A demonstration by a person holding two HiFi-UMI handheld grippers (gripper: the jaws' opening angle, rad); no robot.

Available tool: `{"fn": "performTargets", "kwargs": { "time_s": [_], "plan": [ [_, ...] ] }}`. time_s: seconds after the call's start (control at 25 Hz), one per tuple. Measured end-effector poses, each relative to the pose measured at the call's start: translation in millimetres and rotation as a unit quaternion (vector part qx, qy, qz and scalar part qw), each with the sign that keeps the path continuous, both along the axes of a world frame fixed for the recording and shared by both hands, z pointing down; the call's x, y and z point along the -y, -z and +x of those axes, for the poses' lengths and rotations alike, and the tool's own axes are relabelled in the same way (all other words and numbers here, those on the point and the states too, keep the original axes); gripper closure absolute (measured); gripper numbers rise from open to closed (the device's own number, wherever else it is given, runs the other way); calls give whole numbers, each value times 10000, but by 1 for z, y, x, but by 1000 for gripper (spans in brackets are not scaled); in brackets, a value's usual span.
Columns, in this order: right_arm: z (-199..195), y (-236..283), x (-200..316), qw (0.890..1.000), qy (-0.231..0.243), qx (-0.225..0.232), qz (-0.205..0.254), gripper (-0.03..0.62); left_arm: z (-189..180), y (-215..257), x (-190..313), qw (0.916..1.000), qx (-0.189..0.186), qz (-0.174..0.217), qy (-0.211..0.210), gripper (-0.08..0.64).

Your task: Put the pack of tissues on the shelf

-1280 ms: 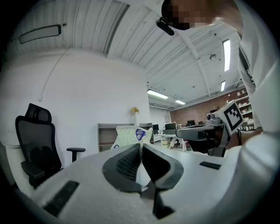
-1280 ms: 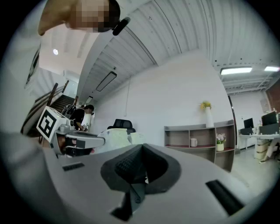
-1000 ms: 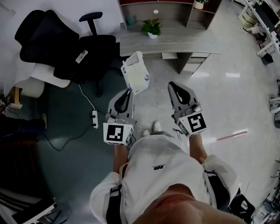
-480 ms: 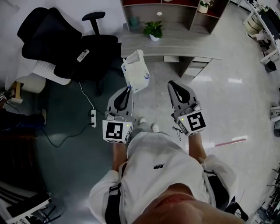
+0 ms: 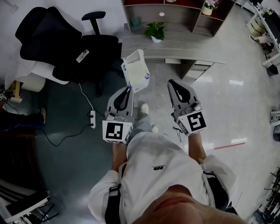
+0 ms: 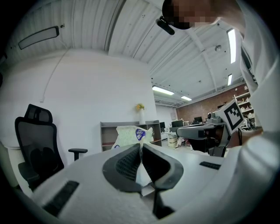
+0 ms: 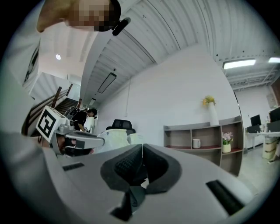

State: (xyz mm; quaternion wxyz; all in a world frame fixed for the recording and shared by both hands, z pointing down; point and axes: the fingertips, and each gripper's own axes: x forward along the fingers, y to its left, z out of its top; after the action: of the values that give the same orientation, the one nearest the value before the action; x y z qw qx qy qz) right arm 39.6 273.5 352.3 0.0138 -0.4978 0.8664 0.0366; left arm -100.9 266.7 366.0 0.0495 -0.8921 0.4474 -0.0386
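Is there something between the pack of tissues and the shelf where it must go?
Yes. The pack of tissues hangs pinched in the left claw, not yet at the shelf. In the head view a grey desk with a potted plant on it stands across the way, in front of the shelf.

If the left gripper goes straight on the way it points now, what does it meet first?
Probably the shelf: it stands right behind the pack of tissues that the left gripper holds in shut jaws. The office chair is off to the left. Depth is hard to judge.
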Motion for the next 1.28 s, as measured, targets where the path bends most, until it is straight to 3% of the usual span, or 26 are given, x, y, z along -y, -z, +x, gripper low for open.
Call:
{"fn": "performTargets", "kwargs": {
  "time_s": [1.28],
  "plan": [
    [-18,-8,191,9989,-394,-150,-220,566,-6,2,193,9984,-184,-184,-510,528]
  ]
}}
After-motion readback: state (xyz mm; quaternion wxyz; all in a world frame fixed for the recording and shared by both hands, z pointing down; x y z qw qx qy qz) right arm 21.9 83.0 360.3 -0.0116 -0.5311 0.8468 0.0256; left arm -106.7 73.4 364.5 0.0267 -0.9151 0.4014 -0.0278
